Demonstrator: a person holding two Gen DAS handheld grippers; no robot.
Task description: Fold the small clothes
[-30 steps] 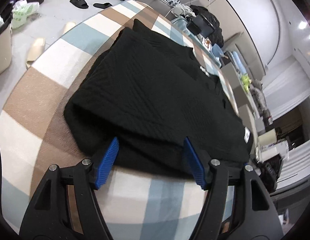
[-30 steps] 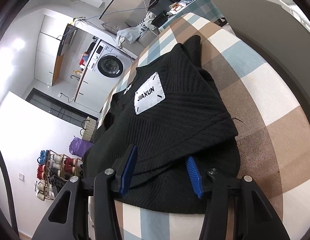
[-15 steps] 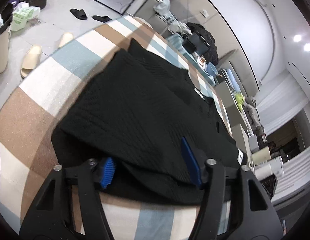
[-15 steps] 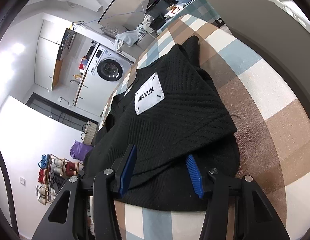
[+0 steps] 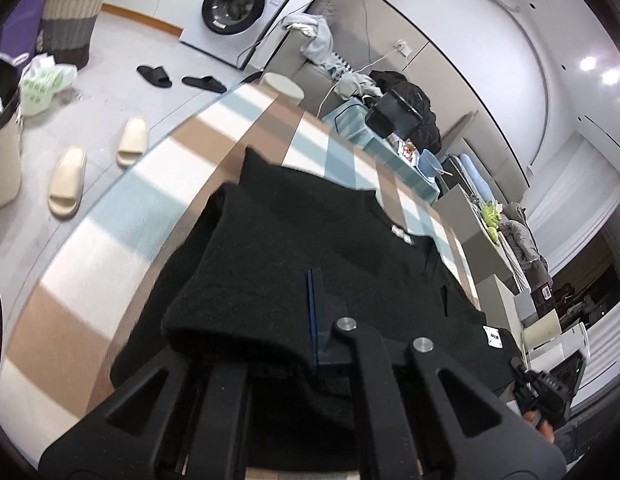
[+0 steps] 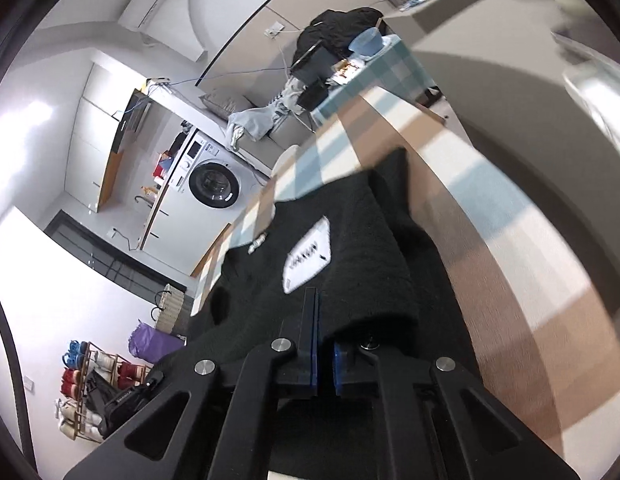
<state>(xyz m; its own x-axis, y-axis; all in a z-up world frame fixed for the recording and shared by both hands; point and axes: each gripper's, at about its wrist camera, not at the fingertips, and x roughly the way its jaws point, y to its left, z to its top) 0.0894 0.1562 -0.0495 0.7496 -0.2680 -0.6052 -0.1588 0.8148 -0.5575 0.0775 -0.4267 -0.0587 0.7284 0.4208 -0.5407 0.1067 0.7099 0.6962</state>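
A black knit sweater (image 5: pixel 302 240) lies folded on a table with a brown, white and blue checked cloth (image 5: pixel 110 248). My left gripper (image 5: pixel 310 320) is shut on the sweater's near edge. Fabric drapes over its left finger, and only one blue pad (image 5: pixel 310 304) shows. In the right wrist view the sweater (image 6: pixel 349 248) shows a white label (image 6: pixel 308 260). My right gripper (image 6: pixel 323 344) is shut on the near edge there. The knit bunches over its right finger, and the edge is raised a little off the cloth (image 6: pixel 489 220).
The table's left edge drops to a floor with beige slippers (image 5: pixel 66 184) and black slippers (image 5: pixel 154 76). A washing machine (image 5: pixel 238 4) and a woven basket (image 5: pixel 72 16) stand beyond. A second table with a blue bowl (image 5: pixel 429 160) is behind. A shoe rack (image 6: pixel 94 376) stands at the left.
Both grippers stood open around the sweater's near edge; now both are shut on it. Both have risen and tipped up, so more of the room shows, and the edge has lifted.
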